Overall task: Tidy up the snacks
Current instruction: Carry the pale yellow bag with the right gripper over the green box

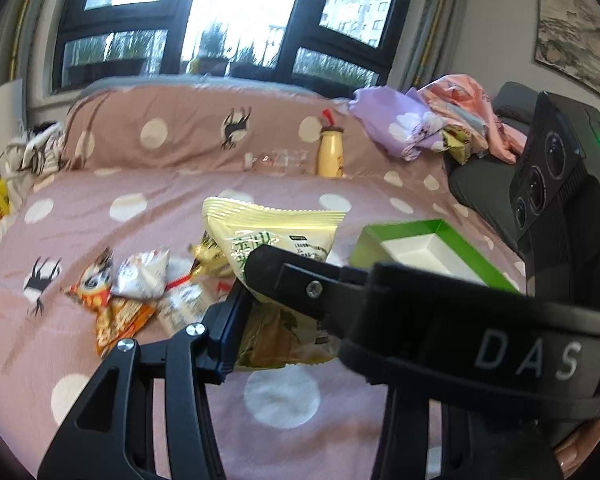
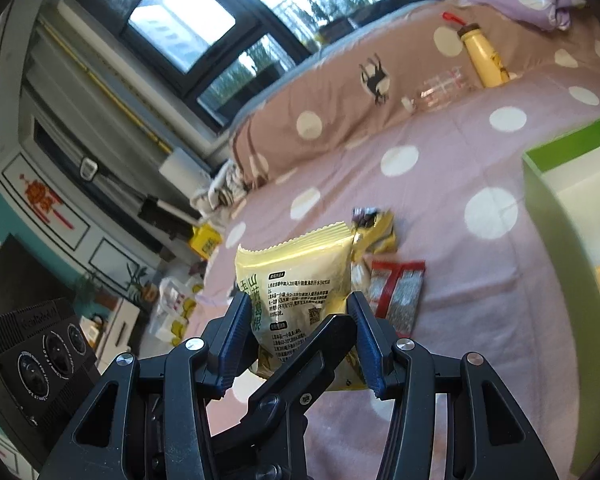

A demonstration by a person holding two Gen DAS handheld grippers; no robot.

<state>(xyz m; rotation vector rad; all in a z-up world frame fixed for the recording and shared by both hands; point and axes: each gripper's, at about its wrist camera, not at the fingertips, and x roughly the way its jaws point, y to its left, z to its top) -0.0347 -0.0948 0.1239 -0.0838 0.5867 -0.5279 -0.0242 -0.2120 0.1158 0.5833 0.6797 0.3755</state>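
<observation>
Above the dotted bedspread (image 1: 140,360), both tools, left tool (image 1: 260,280), right tool (image 2: 296,344), clamping 1 yellow Chinese-lettered packet (image 2: 300,276), "DAS" strap (image 1: 528,356).

- A pink polka-dot bed (image 1: 140,360) was seen below a dark-framed window (image 1: 236,20).
- A framed painting (image 1: 576,36) was hung on the wall.
- Crumpled lilac bedding (image 1: 396,124) was piled nearby.

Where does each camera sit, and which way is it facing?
Left wrist: on the left gripper, facing across the pink polka-dot bedspread toward the window; own fingers, other gripper and a bit of hand show.
Right wrist: on the right gripper, tilted, facing the same bed; own fingers and the other gripper's finger show.
Shared: pale yellow snack packet held by both, green-rimmed box, yellow bottle.
</observation>
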